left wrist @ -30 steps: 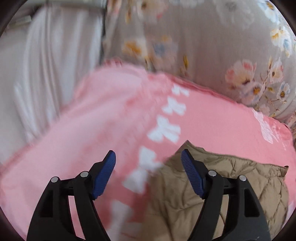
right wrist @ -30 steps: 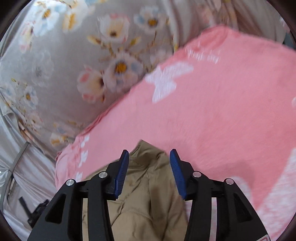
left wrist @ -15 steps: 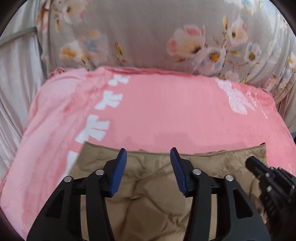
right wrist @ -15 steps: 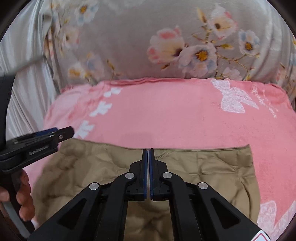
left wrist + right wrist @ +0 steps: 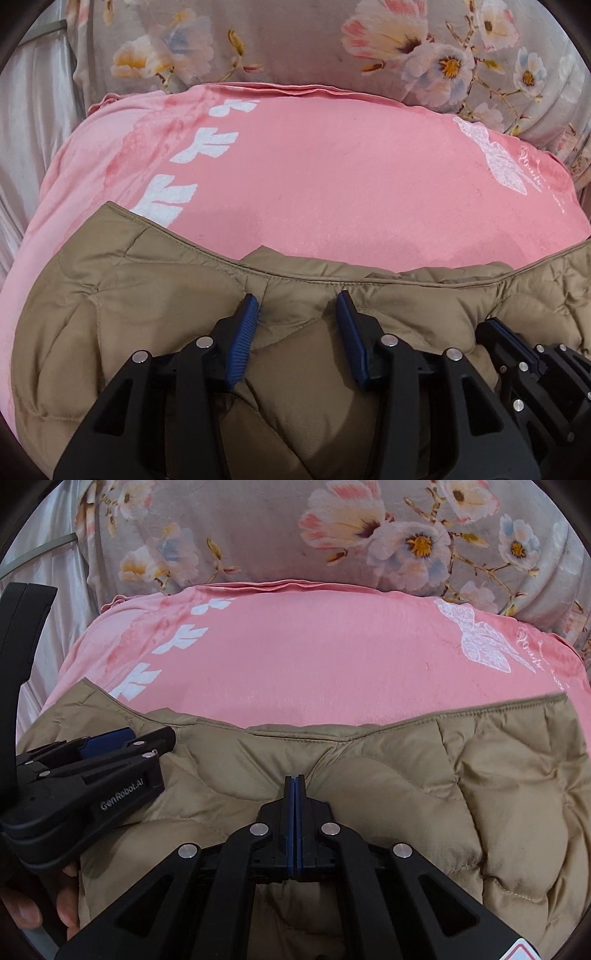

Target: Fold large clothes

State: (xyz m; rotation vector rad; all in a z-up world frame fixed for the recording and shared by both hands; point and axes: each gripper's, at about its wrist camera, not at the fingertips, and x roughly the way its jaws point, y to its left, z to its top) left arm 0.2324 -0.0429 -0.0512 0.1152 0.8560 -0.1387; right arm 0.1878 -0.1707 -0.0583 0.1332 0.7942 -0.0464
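A tan quilted jacket (image 5: 147, 295) lies folded on a pink blanket (image 5: 332, 166); it also fills the lower part of the right wrist view (image 5: 461, 794). My left gripper (image 5: 297, 306) is open, its blue pads resting on the jacket just behind its far seam edge. My right gripper (image 5: 294, 781) has its jaws pressed together with the tips against the jacket's surface near the seam; no fabric shows between them. Each gripper appears in the other's view: the right one at the lower right (image 5: 517, 354), the left one at the left (image 5: 122, 742).
The pink blanket (image 5: 314, 657) with white leaf and butterfly prints covers the surface beyond the jacket. A grey floral quilt (image 5: 332, 40) is bunched behind it. Pale satin fabric (image 5: 33, 110) hangs at the left. A hand (image 5: 26, 912) holds the left gripper.
Both grippers have come lower and closer onto the jacket, which now fills more of both views. The right gripper closed a second ago and stays shut; the left stays open.
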